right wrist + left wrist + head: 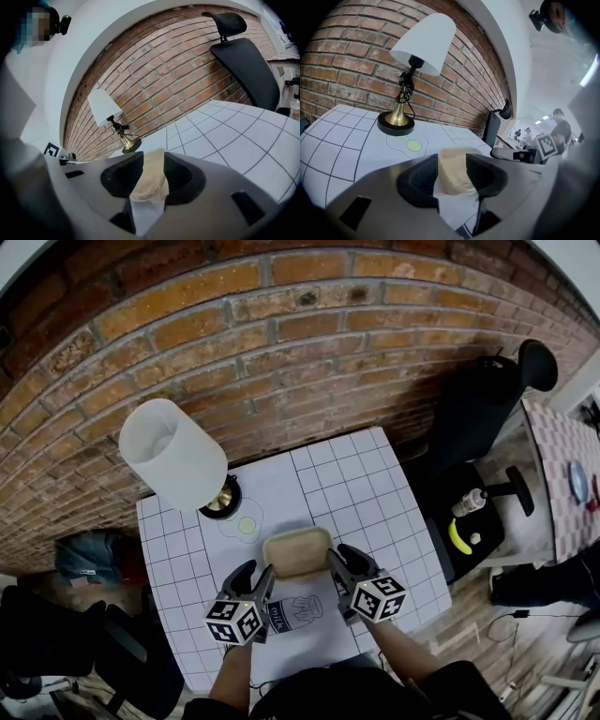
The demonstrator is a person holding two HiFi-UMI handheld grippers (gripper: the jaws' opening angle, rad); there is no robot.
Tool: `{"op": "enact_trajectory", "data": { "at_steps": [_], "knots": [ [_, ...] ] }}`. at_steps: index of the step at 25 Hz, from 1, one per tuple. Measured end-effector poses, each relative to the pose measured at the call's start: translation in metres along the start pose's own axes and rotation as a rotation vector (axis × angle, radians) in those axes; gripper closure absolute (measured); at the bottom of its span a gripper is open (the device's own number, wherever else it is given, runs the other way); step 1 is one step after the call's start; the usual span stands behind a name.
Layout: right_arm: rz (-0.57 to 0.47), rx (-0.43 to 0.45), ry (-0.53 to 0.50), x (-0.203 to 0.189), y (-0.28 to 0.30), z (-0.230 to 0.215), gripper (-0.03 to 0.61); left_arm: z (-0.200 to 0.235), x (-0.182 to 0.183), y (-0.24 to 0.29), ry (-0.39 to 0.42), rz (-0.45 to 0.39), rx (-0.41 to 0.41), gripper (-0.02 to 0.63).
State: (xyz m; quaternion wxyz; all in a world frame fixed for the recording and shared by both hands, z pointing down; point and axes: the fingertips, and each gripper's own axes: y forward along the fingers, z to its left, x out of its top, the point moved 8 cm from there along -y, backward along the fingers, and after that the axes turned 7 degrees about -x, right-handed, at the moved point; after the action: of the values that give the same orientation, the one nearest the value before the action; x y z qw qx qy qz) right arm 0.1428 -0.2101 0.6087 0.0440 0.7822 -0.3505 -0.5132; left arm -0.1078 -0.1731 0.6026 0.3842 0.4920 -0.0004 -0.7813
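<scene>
Far left, a white-shaded lamp (173,454) sits at the back of the gridded table (375,493), right by the brick wall; the left gripper (259,579) has its fingers pinched on the left edge of a beige tray (298,551); the tray's over the middle of the table, in front of the lamp; the right gripper (339,568) clamps the tray's right edge the same way; a black chair (478,399) stands off past the table on the right.

Square table (375,493), white grid cover; lamp (173,454) at far left, fried-egg print (246,526) beside base
</scene>
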Motion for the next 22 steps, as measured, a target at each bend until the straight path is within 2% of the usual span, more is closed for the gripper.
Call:
{"op": "enact_trajectory", "data": {
  "at_steps": [22],
  "knots": [
    [0.036,0.001,0.015,-0.009,0.008,-0.003,0.466,0.003,-0.012,0.021,-0.071,0.046,-0.044,0.436]
  ]
}}
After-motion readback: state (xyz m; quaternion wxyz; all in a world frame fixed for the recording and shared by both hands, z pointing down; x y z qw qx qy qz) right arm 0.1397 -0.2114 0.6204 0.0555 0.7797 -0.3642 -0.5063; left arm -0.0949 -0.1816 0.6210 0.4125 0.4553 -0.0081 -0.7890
